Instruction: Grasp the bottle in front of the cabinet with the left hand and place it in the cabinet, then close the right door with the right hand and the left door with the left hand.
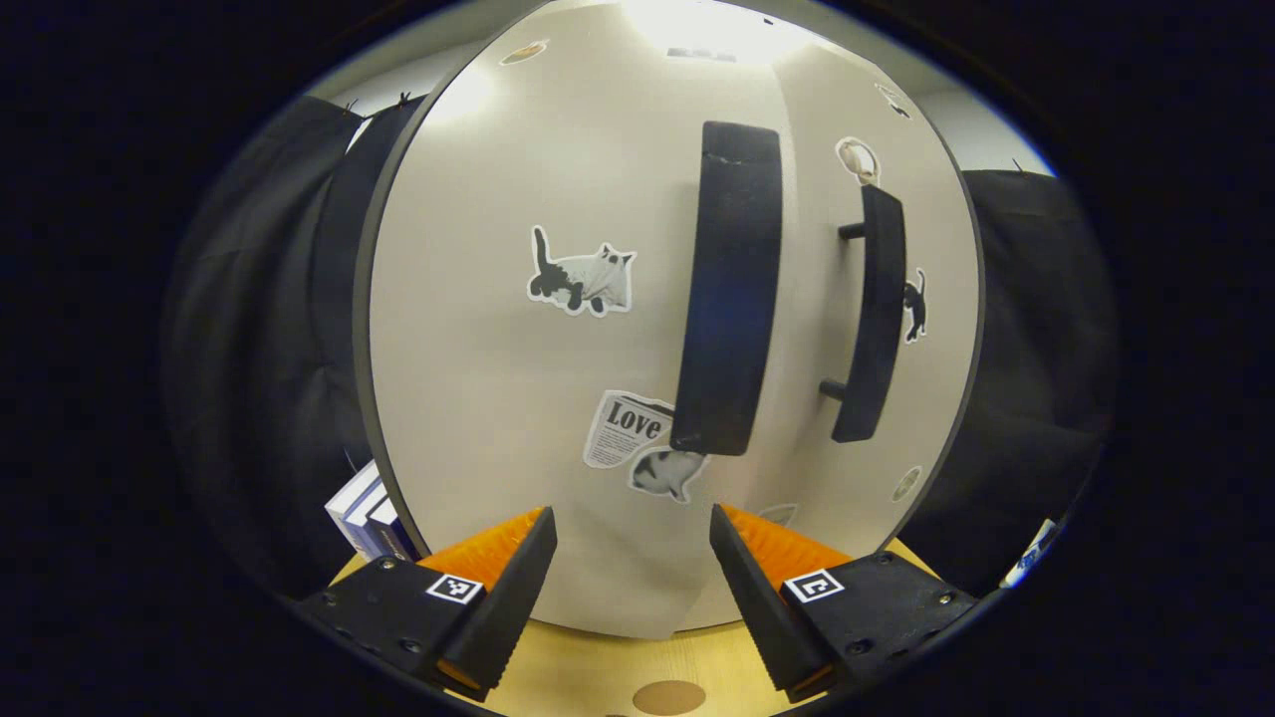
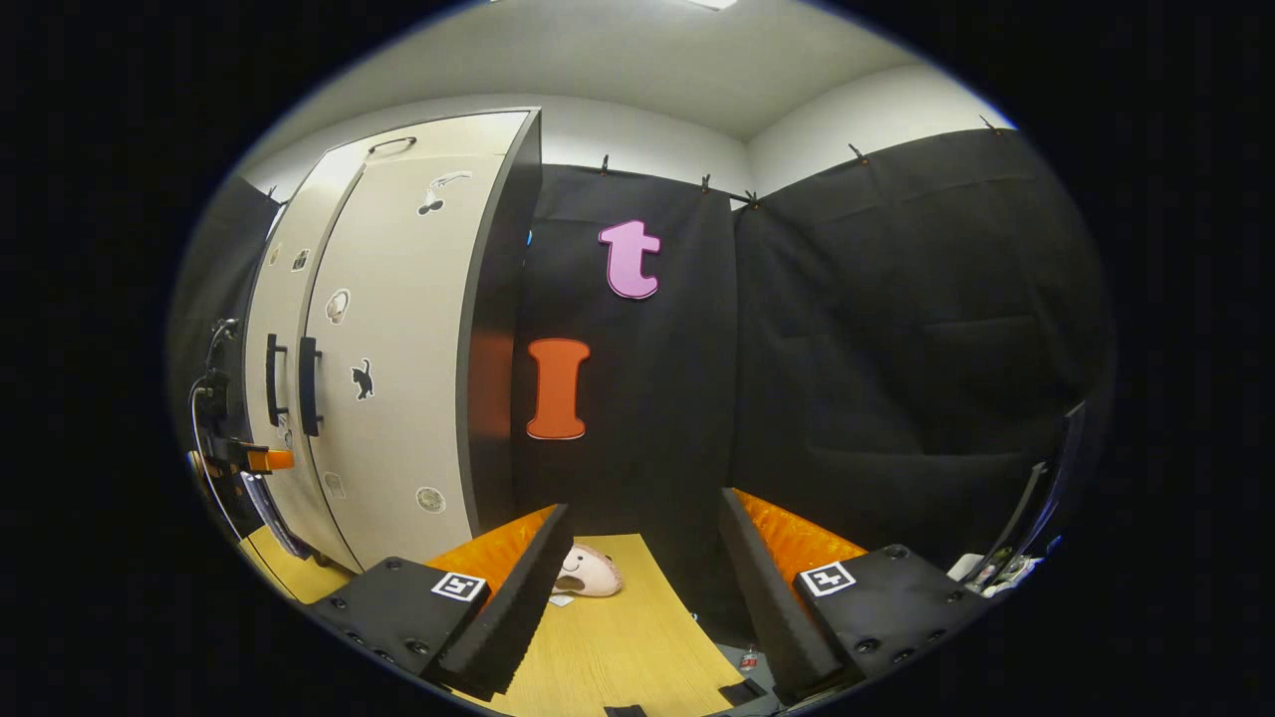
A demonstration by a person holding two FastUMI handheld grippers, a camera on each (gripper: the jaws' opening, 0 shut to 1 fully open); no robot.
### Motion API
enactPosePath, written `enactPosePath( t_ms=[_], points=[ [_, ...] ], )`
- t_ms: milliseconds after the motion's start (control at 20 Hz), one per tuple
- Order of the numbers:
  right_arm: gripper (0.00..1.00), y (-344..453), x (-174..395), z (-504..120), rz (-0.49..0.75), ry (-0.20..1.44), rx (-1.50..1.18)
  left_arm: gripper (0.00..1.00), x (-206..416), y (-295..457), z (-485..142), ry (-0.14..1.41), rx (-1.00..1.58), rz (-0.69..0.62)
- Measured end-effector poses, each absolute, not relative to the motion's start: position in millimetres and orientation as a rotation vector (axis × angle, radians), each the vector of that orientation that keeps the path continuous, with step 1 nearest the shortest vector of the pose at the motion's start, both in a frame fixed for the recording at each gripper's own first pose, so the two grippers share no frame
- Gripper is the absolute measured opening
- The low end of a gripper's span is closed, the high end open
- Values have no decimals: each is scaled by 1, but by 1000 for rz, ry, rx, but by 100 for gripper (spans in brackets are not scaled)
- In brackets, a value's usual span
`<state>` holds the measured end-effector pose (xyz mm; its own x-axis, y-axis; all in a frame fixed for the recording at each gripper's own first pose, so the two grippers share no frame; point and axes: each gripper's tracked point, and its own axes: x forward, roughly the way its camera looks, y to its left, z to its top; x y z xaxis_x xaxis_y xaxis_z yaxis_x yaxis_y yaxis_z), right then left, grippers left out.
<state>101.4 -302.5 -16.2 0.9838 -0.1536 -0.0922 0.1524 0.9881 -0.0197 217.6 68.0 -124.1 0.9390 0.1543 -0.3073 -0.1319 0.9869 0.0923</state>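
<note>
Left gripper view: left claw [image 1: 630, 573] faces the cabinet [image 1: 478, 378] from close by, its fingers spread apart with nothing between them.
Doors: left door [image 1: 518, 329] and right door [image 1: 877, 418] look flush, with the left handle [image 1: 732, 289] and right handle [image 1: 875, 314] side by side at the seam; both appear closed, though the fisheye bend makes a thin gap hard to rule out.
Bottle: not seen on the tabletop [image 1: 637, 667] before the cabinet; judged to be inside, behind the doors.
Progress: placing and both door closings look complete; what seems left is to draw the claws back.
Right gripper view: right claw [image 2: 637, 588] is open and empty, held well apart from the cabinet and aimed past its dark side panel [image 2: 493, 339] at the booth wall.
Shown by the right gripper view alone: the cabinet's full height and side, the left claw [image 2: 261, 459] near the door handles, and a small pale toy [image 2: 588, 573] on the tabletop.
Shown by the left gripper view alone: door stickers up close, and books [image 1: 364, 518] beside the cabinet.
</note>
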Motion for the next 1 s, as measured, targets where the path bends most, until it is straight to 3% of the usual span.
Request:
enactPosePath(
  t_ms=[250,300,550,950,1000],
  points=[
    [98,-294,107,-7,-117,79,-9,95,174,62,-66,245,55,158],
    [94,-290,109,-5,-106,76,-6,95,166,63,-52,225,56,165],
    [98,-275,115,7,-48,56,5,95,122,73,10,136,88,208],
    [94,-256,125,16,19,37,-3,94,69,80,69,30,109,257],
    [98,-255,126,17,23,36,-1,94,66,81,73,24,115,260]
  ],
)
